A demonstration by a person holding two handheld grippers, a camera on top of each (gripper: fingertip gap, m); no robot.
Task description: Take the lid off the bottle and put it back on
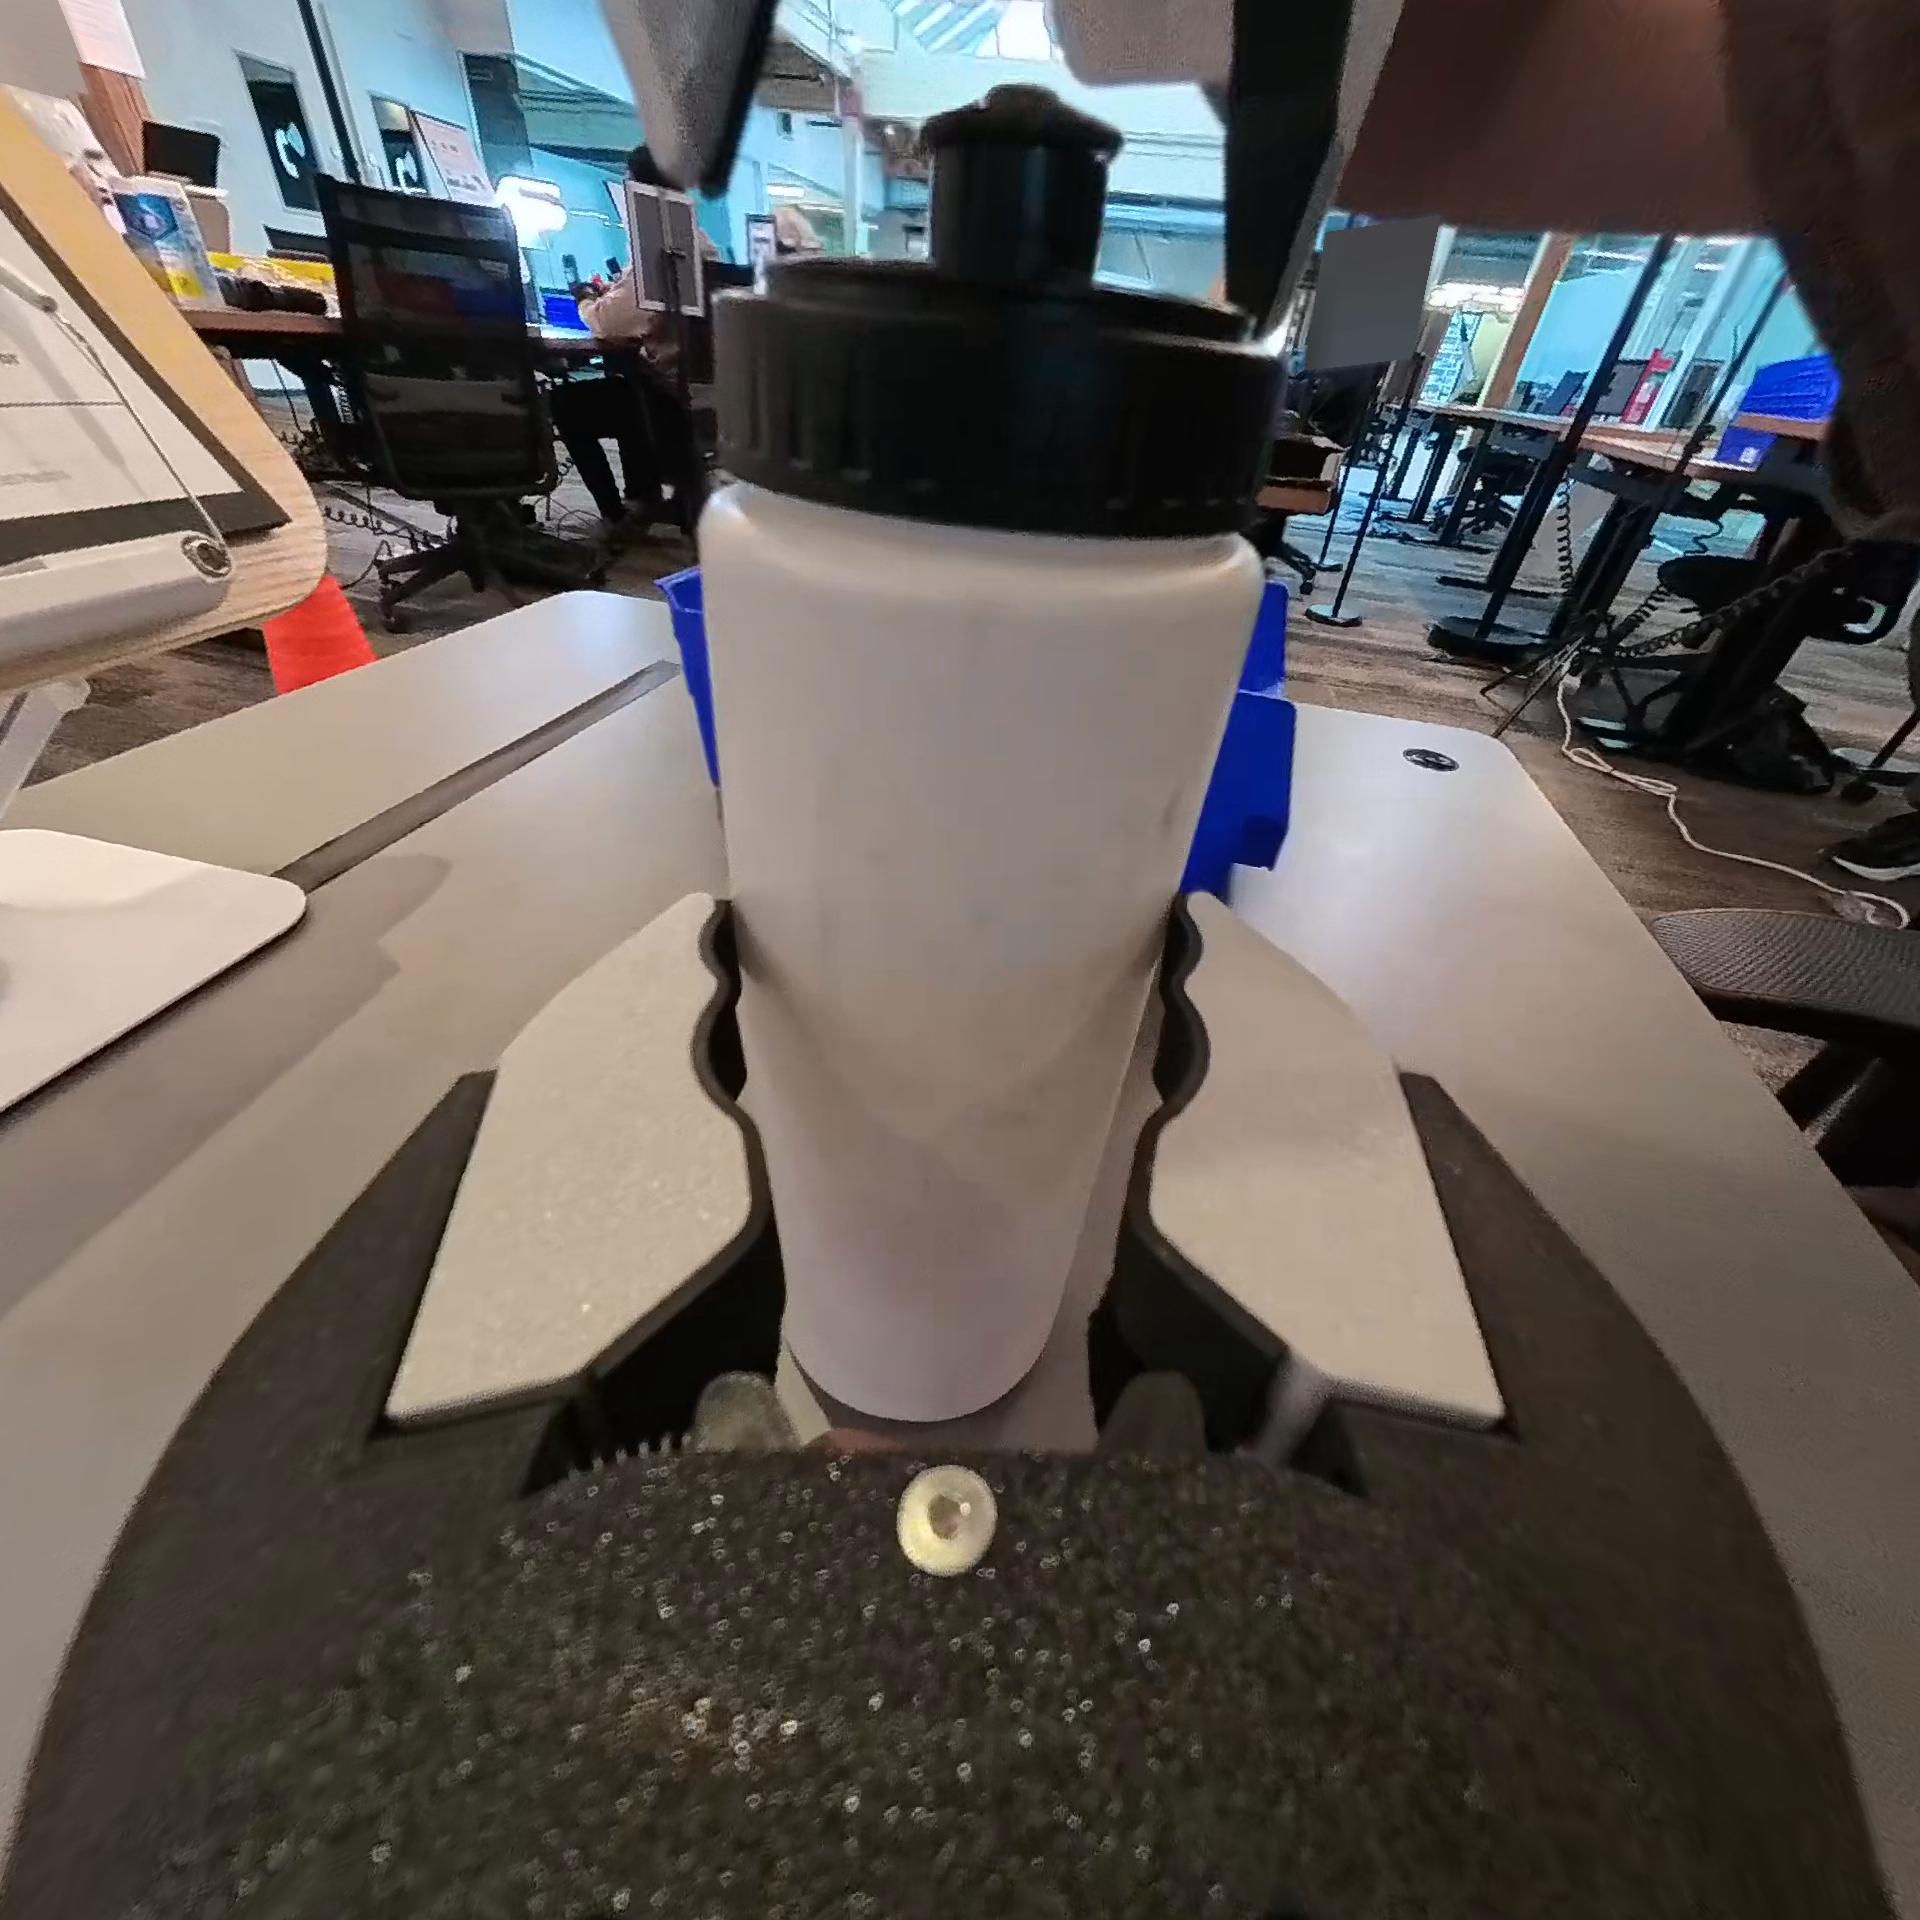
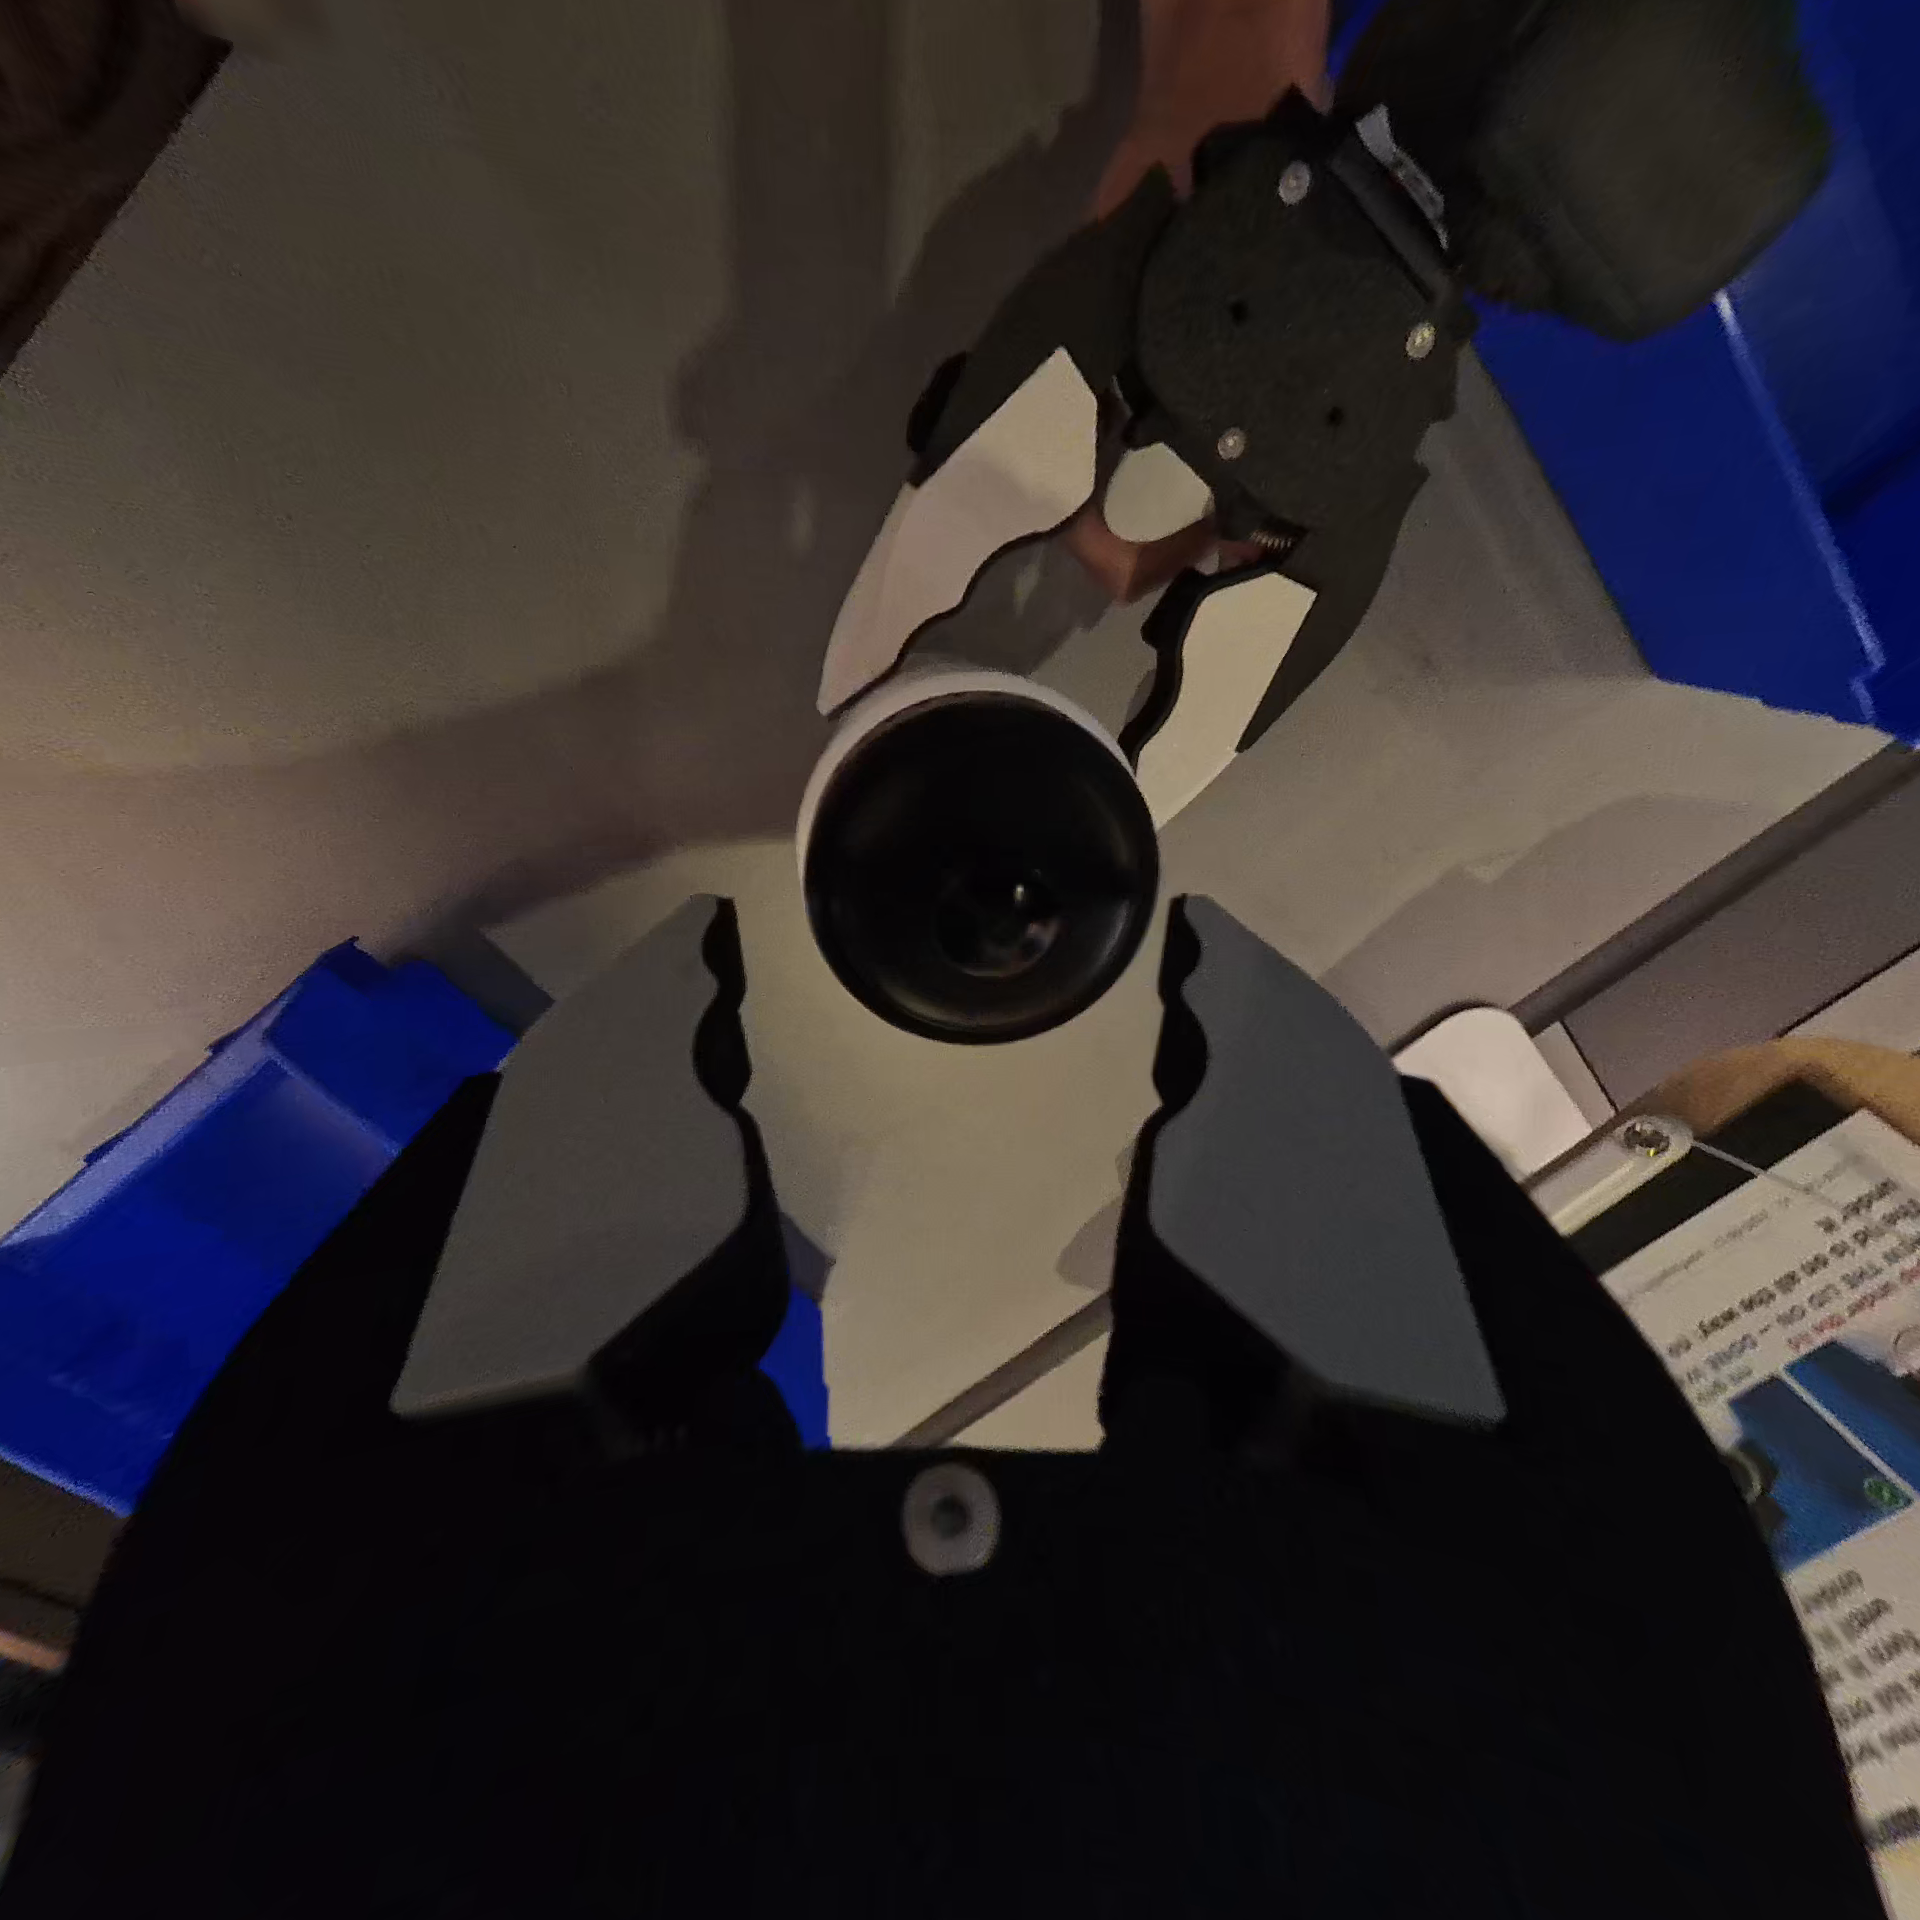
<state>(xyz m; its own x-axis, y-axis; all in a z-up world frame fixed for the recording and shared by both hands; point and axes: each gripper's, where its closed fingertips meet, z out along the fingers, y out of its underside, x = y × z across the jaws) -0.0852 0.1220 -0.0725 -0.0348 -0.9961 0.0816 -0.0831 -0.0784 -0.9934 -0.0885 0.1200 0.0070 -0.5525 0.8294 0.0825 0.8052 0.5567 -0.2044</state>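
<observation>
At nine o'clock in the left wrist view, a white stand foot [image 1: 114, 935] rests on the grey tabletop [image 1: 468, 831], with a slanted board holding a printed sheet [image 1: 94, 416] above it and an orange cone [image 1: 312, 644] on the floor behind. Toward the centre, the left claw [image 1: 951, 997] pinches the white bottle [image 1: 977, 852] low on its body, both wavy black pads pressed against its sides. The bottle stands upright, and its black lid [image 1: 997, 405] with a pull spout sits on the neck at twelve o'clock. A blue bin [image 1: 1252, 790] peeks out behind the bottle on both sides. Above the lid, the two fingers of the other claw hang down on either side of the spout.

From the right wrist view, looking straight down, a blue bin [image 2: 208, 1195] lies at eight o'clock. The right claw [image 2: 951, 997] is spread wide over the lid [image 2: 977, 873], its fingertips [image 2: 665, 997] apart from the rim on both sides, gripping nothing. At one o'clock, the left claw [image 2: 997, 665] clamps the bottle body below the lid. Another blue bin [image 2: 1714, 468] sits at two o'clock, and the printed sheet [image 2: 1808, 1455] at four o'clock.
</observation>
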